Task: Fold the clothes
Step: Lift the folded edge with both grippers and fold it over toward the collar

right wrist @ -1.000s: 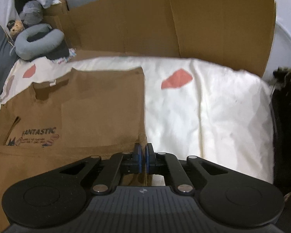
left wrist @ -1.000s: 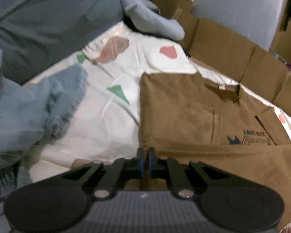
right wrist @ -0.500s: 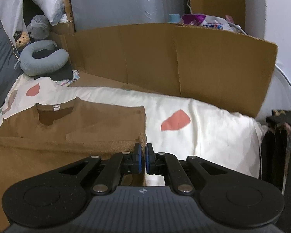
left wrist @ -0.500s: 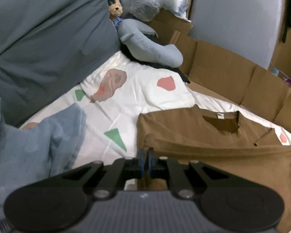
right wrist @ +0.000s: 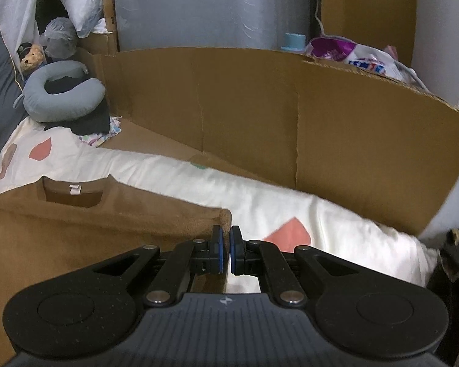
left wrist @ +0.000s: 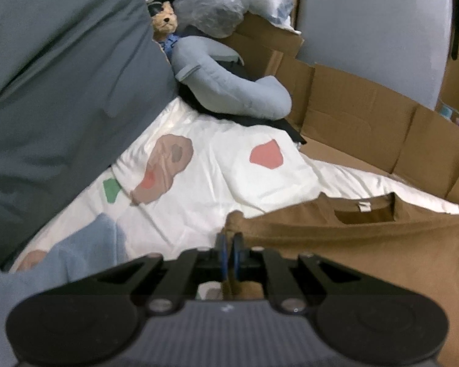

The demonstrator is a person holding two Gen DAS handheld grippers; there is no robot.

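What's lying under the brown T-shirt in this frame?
Under the brown T-shirt is a white bedsheet with coloured patches, showing past its collar and side edges. Whatever lies beneath the shirt's middle is covered by the lifted fabric.

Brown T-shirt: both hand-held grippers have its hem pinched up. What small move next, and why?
Probably carry the hem forward toward the collar and lay it down. The left hand-held gripper and right hand-held gripper are each shut on a corner of the brown T-shirt, and the lifted edge has not reached the neckline.
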